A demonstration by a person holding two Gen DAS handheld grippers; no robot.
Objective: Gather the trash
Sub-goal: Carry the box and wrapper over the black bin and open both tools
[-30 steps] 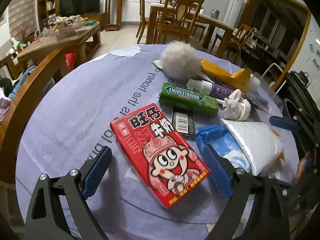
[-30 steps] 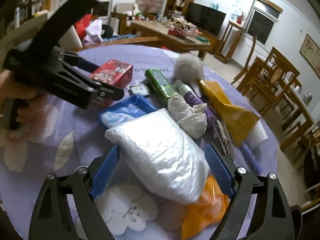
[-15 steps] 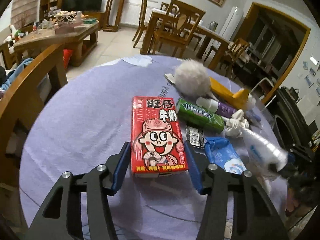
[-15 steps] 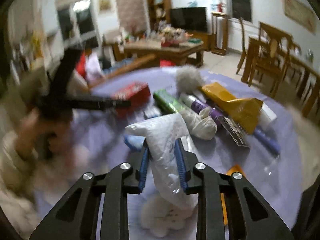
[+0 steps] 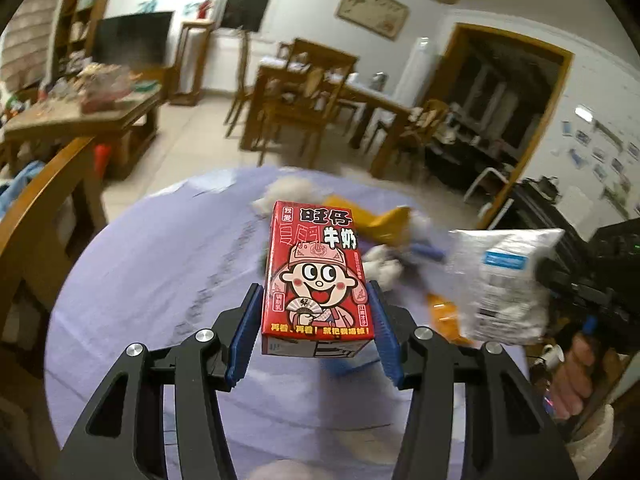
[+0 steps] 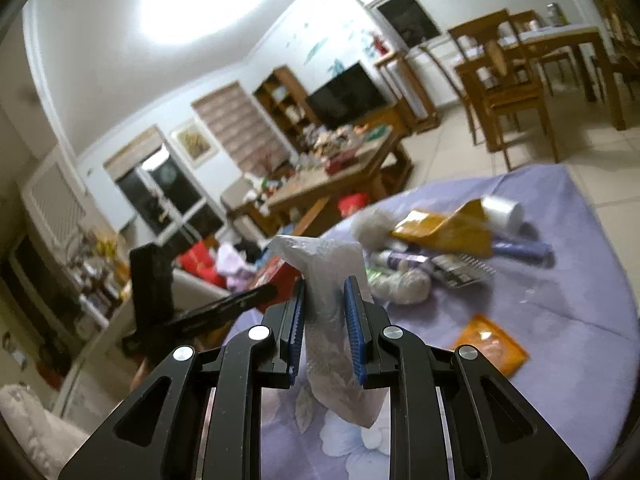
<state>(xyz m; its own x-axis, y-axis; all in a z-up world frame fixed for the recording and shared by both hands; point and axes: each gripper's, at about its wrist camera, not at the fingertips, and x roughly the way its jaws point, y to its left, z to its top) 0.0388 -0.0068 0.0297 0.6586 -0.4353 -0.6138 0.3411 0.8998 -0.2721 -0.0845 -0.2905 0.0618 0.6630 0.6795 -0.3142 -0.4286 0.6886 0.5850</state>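
Note:
A red milk carton (image 5: 318,276) with a cartoon face hangs above the purple tablecloth (image 5: 160,280), and my left gripper (image 5: 314,290) is shut on its two sides. My right gripper (image 6: 326,282) is shut on a white plastic bag (image 6: 332,344), which is pinched in the middle and held off the table. That bag (image 5: 504,280) also shows at the right of the left wrist view, blurred, with a hand (image 5: 576,380) below it. Several pieces of trash lie on the table: a yellow wrapper (image 6: 444,228), a crumpled tissue (image 6: 404,284) and an orange packet (image 6: 490,344).
A white fluffy ball (image 6: 372,224), a purple tube (image 6: 400,260) and a white roll (image 6: 502,208) lie among the trash. A wooden chair back (image 5: 36,208) stands at the table's left edge. Beyond are a cluttered coffee table (image 5: 80,116) and dining chairs (image 5: 304,92).
Both grippers shut, the left on the red carton and the right on the white bag, and both lifted their loads off the table. The right gripper also rolled and swung sideways.

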